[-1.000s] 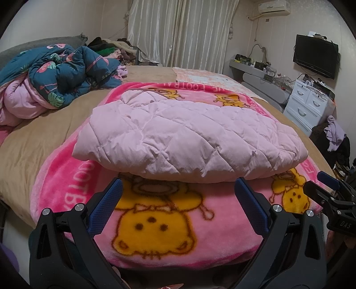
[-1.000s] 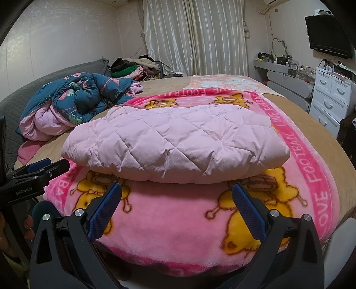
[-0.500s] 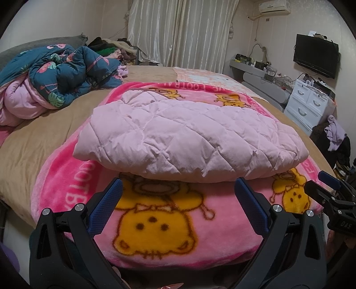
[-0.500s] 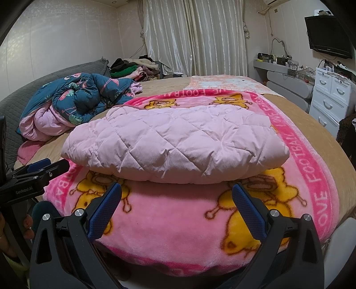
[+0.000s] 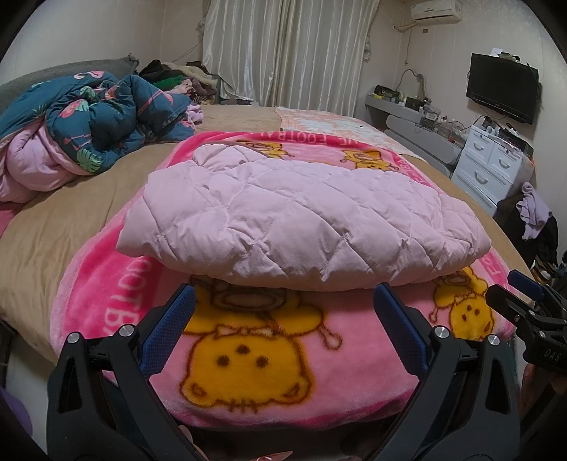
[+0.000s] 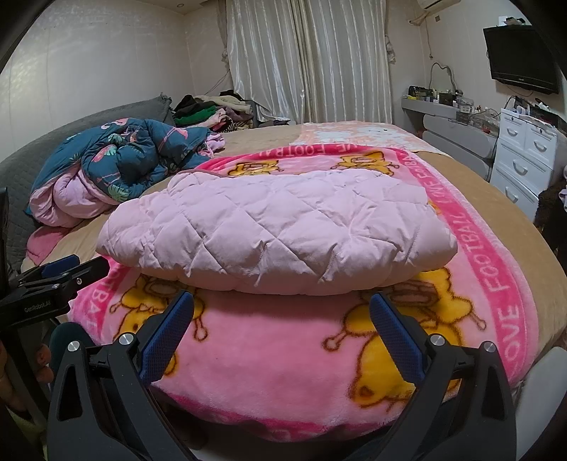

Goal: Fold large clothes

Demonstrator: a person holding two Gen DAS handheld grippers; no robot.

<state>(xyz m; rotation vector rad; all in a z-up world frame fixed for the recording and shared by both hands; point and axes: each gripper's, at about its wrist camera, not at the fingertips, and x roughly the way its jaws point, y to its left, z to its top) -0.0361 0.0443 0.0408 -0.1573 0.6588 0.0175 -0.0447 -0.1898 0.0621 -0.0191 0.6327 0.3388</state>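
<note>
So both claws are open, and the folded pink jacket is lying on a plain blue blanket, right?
Not quite. The left claw and right claw are open and the jacket is folded, but the blanket under it is pink with yellow cartoon figures, not plain blue. Both wrist views show it.

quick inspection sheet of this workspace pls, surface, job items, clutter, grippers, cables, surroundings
surface: bed with a pink cartoon blanket spread on it
job's things: pale pink quilted jacket, folded, lying on the blanket
clutter: bunched blue floral duvet; clothes pile by the curtains
grippers: left gripper open, empty; right gripper open, empty; both short of the jacket
cables: cord on the wall above the shelf
surroundings: TV, white drawers, air conditioner
</note>
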